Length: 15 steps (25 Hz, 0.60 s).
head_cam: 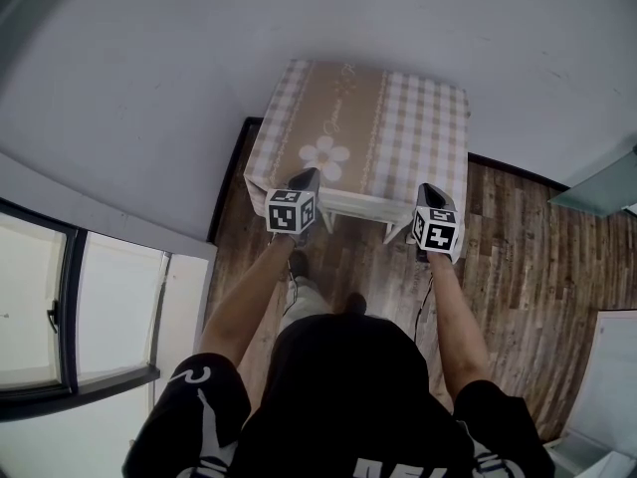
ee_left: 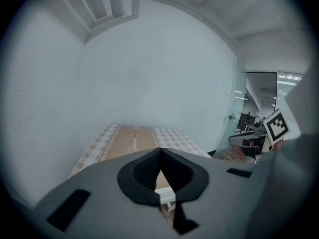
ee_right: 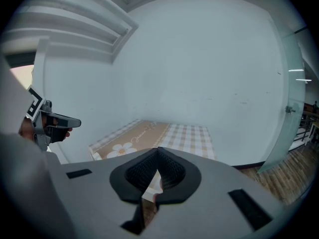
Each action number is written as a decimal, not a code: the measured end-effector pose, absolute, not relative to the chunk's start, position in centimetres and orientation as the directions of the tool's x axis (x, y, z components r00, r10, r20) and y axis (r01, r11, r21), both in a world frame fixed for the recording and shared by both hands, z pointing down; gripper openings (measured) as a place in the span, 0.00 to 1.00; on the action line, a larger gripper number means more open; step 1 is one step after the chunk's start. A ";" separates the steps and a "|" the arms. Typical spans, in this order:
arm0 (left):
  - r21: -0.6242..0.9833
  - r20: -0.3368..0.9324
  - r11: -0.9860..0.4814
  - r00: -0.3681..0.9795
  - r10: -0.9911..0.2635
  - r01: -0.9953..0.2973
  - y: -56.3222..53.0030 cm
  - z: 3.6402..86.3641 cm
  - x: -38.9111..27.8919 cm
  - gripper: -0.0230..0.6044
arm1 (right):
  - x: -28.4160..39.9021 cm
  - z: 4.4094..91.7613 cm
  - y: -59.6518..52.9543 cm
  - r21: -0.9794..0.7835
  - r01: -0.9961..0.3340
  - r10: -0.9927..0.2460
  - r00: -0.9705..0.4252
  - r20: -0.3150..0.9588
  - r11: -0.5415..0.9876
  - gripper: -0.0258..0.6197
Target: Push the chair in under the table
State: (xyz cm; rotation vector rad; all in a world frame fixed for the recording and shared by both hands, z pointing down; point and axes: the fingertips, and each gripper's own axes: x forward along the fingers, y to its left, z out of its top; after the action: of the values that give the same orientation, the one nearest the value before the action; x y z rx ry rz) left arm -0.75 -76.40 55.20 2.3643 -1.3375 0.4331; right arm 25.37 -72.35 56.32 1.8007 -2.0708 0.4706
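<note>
We count one tabletop (head_cam: pixel 400 118) under a checked cloth with one daisy print (head_cam: pixel 323 154), set against the pale wall (head_cam: pixel 149 58).

One white chair (head_cam: pixel 356 205): only its top rail shows, at the tabletop's near edge, and the rest is hidden beneath.

Two grippers: the left gripper (head_cam: pixel 307 179) is at the rail's left end and the right gripper (head_cam: pixel 428 191) at its right end. Both sets of jaws are closed tip to tip with nothing between them. We cannot tell whether they touch the rail.

Wooden floor (head_cam: pixel 518 247) lies near and to the right.
</note>
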 end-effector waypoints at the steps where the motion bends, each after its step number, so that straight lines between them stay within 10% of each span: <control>1: 0.180 0.446 -0.470 0.498 -0.744 -0.864 -76.4 55.2 -0.8 0.08 | 25.3 56.3 -72.4 -0.017 -0.991 -0.872 -0.128 0.472 0.136 0.06; 15: 0.162 0.467 -0.483 0.498 -0.731 -0.861 -76.8 56.1 -1.2 0.08 | 24.5 55.7 -73.6 -0.015 -0.991 -0.869 -0.124 0.479 0.133 0.06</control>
State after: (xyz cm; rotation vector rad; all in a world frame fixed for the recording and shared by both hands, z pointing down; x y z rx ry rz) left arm -1.16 -76.84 56.06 2.3712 -1.3243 0.4772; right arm 24.54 -73.57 55.74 1.7978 -2.0626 0.4746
